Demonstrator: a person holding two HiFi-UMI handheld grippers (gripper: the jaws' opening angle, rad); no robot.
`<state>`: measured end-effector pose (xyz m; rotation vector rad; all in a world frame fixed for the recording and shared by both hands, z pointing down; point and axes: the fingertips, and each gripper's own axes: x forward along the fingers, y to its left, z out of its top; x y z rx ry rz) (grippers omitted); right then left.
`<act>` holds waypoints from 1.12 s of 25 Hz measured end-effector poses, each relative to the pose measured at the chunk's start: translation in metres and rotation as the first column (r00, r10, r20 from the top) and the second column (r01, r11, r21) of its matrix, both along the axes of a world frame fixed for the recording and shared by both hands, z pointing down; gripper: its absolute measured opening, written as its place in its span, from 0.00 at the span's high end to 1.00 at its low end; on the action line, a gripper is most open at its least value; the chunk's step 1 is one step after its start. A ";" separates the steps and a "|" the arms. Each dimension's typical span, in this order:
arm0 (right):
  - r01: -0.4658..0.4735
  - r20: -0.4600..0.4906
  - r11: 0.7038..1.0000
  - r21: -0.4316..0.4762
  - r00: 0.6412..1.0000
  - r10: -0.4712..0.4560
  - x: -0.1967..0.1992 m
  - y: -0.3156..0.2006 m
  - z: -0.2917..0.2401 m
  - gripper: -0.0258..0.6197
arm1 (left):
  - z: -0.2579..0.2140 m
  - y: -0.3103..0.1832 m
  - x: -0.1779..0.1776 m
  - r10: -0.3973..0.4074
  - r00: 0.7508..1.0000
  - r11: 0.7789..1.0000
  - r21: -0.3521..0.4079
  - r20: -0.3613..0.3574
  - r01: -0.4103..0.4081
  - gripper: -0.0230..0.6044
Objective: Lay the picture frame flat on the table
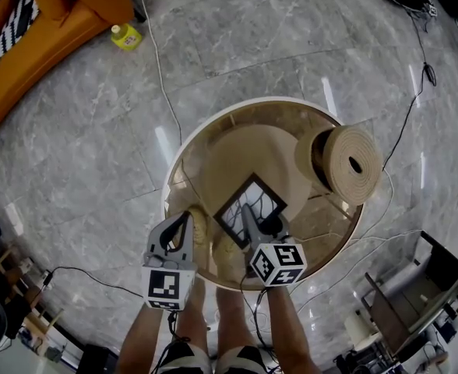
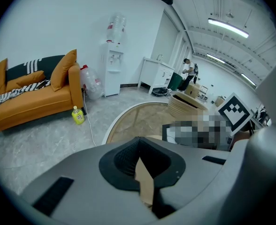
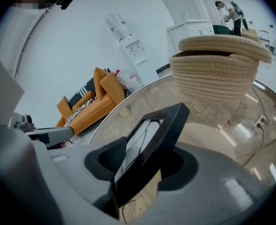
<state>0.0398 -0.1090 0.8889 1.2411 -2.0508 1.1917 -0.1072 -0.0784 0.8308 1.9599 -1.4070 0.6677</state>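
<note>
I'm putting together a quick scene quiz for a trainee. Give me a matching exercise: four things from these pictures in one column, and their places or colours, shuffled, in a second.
Things:
1. picture frame
2. woven basket
3. yellow bottle
4. sofa

Places or colours:
A. on the floor by the sofa's end
B. orange
C. between the right tongs
D. standing on the round table, beyond the frame

Pairs: 1-C, 2-D, 3-A, 4-B

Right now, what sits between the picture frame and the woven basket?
Nothing: the head view shows only bare glass tabletop between picture frame and woven basket.
</note>
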 end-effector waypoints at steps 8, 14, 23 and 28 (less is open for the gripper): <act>0.034 -0.080 0.999 -0.011 0.996 -0.035 0.011 0.004 0.012 0.47 | 0.004 -0.003 0.005 0.015 1.000 1.000 -0.011 0.000 -0.015 0.94; 0.035 -0.111 0.999 -0.004 0.993 -0.036 0.017 0.005 0.015 0.43 | 0.006 -0.006 0.011 0.031 1.000 0.999 -0.012 0.003 -0.031 0.94; 0.018 -0.173 1.000 0.008 0.985 -0.016 0.046 0.017 0.012 0.41 | -0.003 -0.006 0.024 0.035 0.999 0.999 -0.015 -0.007 -0.035 0.94; 0.012 -0.161 1.000 0.027 0.987 -0.008 0.051 0.017 0.000 0.41 | -0.010 -0.004 0.034 0.083 0.996 0.996 0.010 0.011 -0.083 0.94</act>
